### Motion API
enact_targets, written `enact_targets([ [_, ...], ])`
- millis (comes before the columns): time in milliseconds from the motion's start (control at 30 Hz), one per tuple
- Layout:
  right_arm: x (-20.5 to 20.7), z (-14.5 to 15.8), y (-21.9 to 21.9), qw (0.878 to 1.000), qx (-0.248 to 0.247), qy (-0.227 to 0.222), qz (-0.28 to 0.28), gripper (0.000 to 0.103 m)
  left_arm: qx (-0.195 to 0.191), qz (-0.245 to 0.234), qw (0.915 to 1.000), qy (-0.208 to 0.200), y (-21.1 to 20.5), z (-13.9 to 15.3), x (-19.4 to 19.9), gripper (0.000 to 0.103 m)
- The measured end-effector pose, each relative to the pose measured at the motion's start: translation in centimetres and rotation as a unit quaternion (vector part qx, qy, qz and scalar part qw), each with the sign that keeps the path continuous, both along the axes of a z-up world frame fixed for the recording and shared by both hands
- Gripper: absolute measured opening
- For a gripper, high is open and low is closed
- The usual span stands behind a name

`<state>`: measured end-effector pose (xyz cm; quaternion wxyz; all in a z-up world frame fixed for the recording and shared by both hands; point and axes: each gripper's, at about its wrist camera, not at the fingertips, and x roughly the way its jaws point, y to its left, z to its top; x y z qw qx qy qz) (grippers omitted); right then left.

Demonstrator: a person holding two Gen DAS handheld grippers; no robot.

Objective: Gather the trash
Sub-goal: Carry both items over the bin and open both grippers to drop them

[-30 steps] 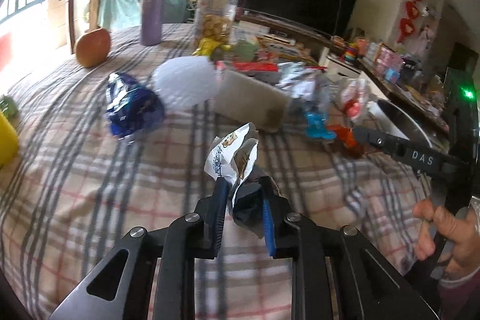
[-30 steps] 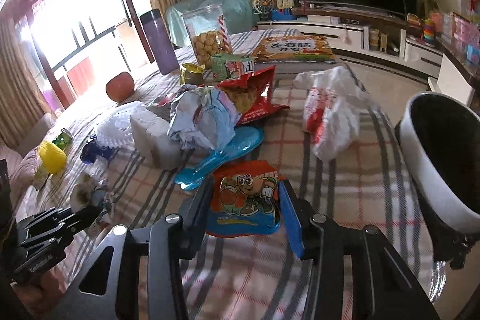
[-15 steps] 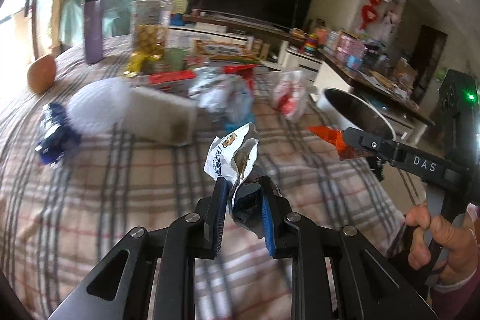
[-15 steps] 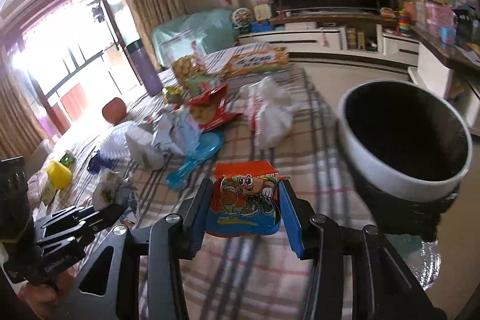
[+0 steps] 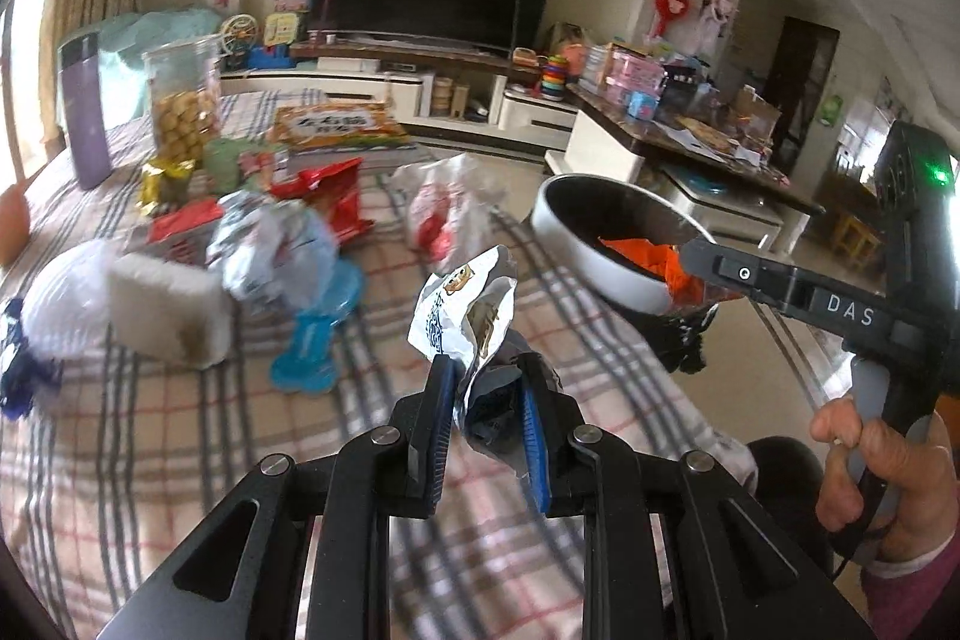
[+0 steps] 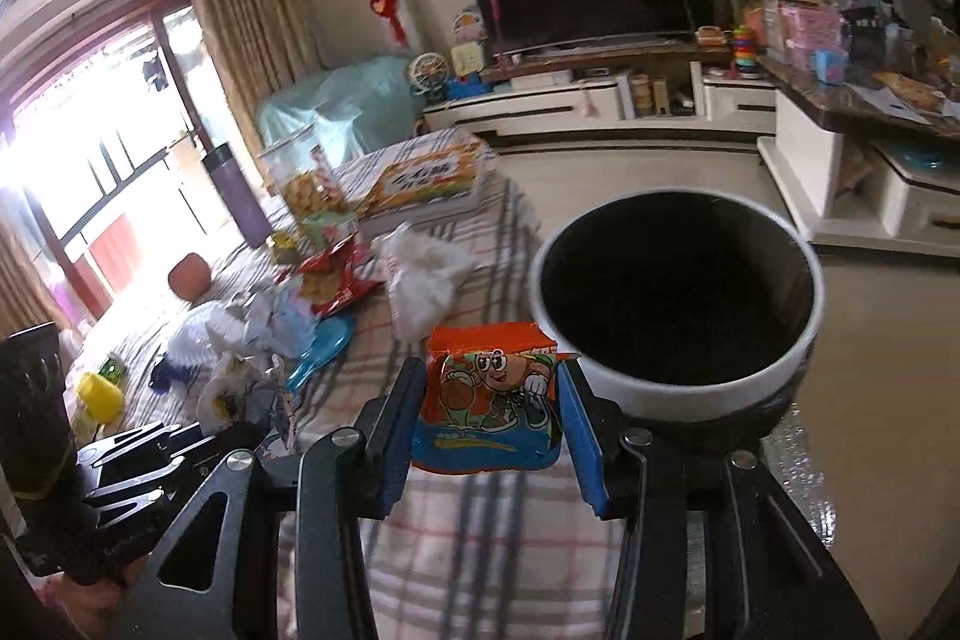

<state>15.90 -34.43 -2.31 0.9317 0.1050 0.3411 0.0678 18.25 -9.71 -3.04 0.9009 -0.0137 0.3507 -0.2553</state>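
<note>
The left hand-held gripper [image 5: 480, 403] pinches a crumpled silver wrapper [image 5: 465, 307] at lower centre. The right hand-held gripper [image 6: 492, 430] clamps an orange snack packet [image 6: 489, 394] beside the trash bin [image 6: 678, 388], right of centre

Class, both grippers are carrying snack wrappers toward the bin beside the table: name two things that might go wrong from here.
1. The orange packet is at the near rim of the bin, not over its mouth; released now, it might fall outside.
2. The silver wrapper is pinched only at its lower end by the left gripper; it might slip free.
</note>
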Motion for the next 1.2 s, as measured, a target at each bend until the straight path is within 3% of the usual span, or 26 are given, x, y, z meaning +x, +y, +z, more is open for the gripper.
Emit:
enact_targets([
  [767,2.9,0.4,-9.2,0.997,0.025,0.007,-0.07,0.045,0.014,-0.074,0.997,-0.018,-11.5,0.6,8.4,0.021],
  [1200,5.6,-0.5,-12.0,0.995,0.055,0.027,-0.08,0.045,0.015,-0.096,0.9952,0.012,-16.5,-0.9,13.5,0.022],
])
